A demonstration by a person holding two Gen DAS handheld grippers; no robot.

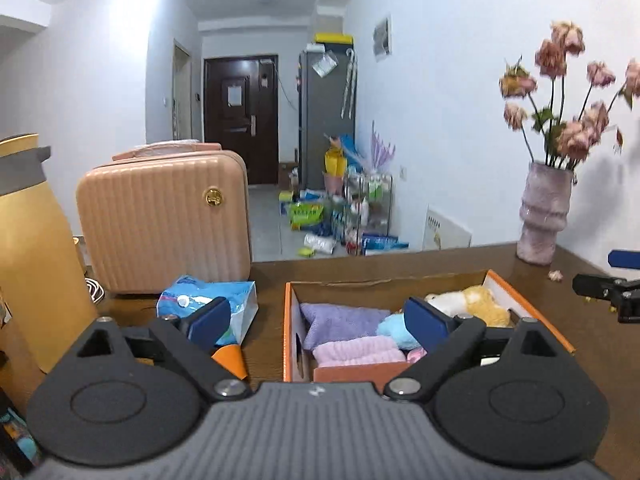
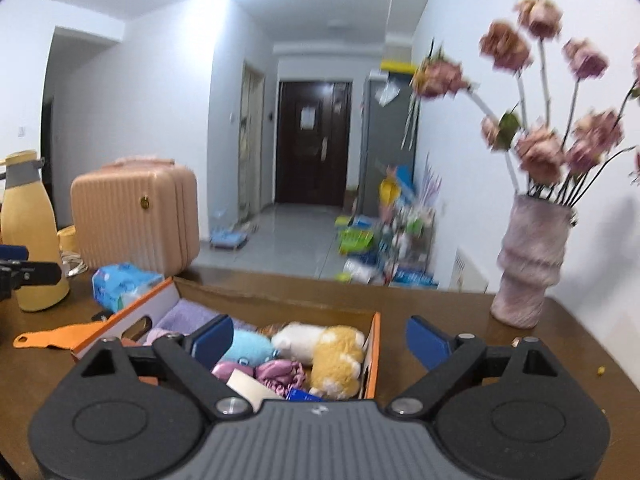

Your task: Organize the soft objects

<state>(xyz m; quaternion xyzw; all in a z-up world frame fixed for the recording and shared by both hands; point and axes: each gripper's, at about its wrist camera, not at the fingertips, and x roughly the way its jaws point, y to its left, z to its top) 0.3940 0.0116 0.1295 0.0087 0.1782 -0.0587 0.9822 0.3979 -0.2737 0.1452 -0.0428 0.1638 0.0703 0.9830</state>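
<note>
Over the worktop (image 1: 460, 264), both grippers sit pulled back above the orange cardboard box (image 2: 374, 356), which already holds the folded purple towel (image 1: 340, 318), pink towel (image 1: 358, 350), blue plush (image 2: 250, 346) and yellow-and-white plush dog (image 2: 334, 354). Judgement: the step looks like retreat after a drop, so stay above the box rim, avoid the vase of dried flowers (image 2: 528, 264) at the right edge, then check for strays outside the box. Left gripper (image 1: 316, 320) and right gripper (image 2: 320, 338) both stand wide open, pads touching nothing, nothing held.
</note>
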